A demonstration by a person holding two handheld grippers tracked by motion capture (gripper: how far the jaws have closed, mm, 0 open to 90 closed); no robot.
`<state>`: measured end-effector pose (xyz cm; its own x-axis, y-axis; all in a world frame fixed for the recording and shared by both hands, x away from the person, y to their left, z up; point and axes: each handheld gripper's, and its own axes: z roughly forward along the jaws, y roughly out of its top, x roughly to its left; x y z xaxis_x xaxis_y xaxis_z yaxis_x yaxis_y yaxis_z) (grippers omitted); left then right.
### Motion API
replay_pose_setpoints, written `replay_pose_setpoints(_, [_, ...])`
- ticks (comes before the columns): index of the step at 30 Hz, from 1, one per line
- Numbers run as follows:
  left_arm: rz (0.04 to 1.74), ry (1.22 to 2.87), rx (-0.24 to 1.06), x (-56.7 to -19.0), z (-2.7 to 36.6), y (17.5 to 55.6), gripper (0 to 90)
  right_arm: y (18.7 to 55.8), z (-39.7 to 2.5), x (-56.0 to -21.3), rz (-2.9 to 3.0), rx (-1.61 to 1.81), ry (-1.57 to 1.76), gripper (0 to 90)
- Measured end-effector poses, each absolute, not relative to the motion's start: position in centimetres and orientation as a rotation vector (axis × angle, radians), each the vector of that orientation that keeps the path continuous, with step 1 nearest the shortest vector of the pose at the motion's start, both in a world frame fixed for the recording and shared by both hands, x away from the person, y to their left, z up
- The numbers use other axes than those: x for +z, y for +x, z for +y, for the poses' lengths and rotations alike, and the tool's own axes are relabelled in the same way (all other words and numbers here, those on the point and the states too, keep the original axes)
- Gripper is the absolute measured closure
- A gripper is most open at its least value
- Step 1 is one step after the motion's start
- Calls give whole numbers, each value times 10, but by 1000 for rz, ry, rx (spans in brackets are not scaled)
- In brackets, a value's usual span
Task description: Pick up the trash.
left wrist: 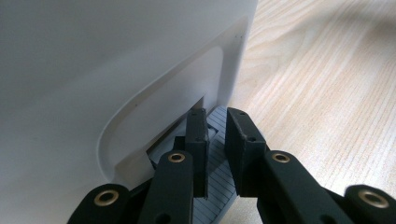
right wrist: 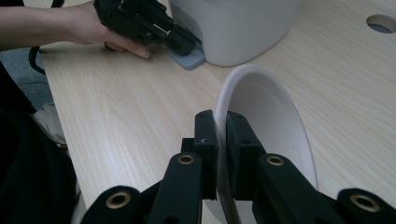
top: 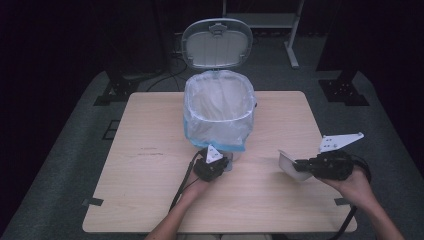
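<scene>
While the left gripper [top: 220,163] presses on the grey pedal [right wrist: 187,58] at the foot of the white bin [top: 219,107], the right gripper [top: 299,166] holds a white paper plate [right wrist: 268,140] just above the tabletop [top: 150,150], off to the bin's right. The right jaws are nearly closed, pinching the plate's rim between them, with the plate standing on edge and tilted. The left jaws stand a narrow gap apart on the ribbed pedal; whether they clamp it or simply bear down on it cannot be told. The bin's lid [top: 216,43] stands upright at the back and the clear bag liner [top: 215,122] is folded over the rim, so the mouth is open.

The coming move seems to turn on one relation: the bin's mouth lies up and to the left of the held plate, well above the level of the right jaws, and the right hand is the only one placed to carry the plate there. The plate's broad face would need to clear the near rim and tip over it.

From the left gripper view the bin wall crowds out most of the pedal. The high view is dim, and the bin's inside is hard to make out through the liner.
</scene>
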<state>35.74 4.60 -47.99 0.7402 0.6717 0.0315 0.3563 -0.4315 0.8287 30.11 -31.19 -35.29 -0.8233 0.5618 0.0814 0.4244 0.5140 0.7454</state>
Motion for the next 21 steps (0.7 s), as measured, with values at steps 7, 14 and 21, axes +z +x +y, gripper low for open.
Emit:
replay_pose_setpoints(7, [775,2060,454,-480,46,357,794,303,-308,-342,2578,1197,835,834])
replay_pose_setpoints(14, [775,2059,454,-480,46,358,794,304,-307,-328,2566,1206,825,834])
replay_pose_setpoints(21, [776,2059,453,-480,46,357,794,306,-306,-316,2556,1221,817,835])
